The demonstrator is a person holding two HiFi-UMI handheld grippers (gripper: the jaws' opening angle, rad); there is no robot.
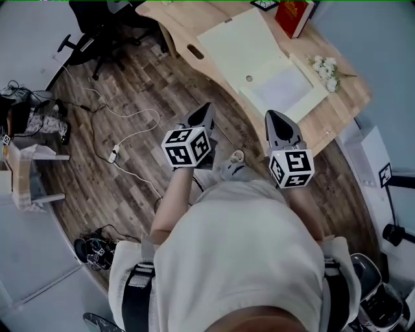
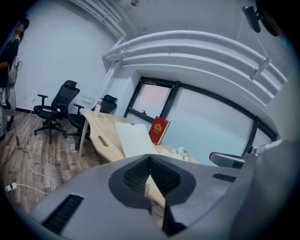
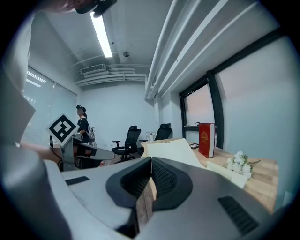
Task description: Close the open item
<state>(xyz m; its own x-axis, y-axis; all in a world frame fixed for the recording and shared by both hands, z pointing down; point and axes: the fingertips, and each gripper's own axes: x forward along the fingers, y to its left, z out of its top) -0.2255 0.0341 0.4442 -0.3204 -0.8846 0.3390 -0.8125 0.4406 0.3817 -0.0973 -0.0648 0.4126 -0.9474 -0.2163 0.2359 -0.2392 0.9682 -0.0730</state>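
Note:
A pale yellow folder (image 1: 243, 45) lies open on the wooden desk (image 1: 194, 26), its flap spread toward the far side. The same folder shows ahead of the jaws in the left gripper view (image 2: 133, 138) and in the right gripper view (image 3: 171, 150). Both grippers hover over the floor short of the desk's near edge. My left gripper (image 1: 206, 107) points at the desk with its jaws together and nothing in them (image 2: 150, 157). To its right, my right gripper (image 1: 273, 115) also comes to a closed point, empty (image 3: 151, 160).
A red book (image 1: 293, 16) stands at the desk's far end and white flowers (image 1: 326, 71) lie right of the folder. Office chairs (image 1: 97, 26) stand far left. Cables and a power strip (image 1: 113, 154) trail across the wood floor. A person (image 3: 82, 124) stands far off.

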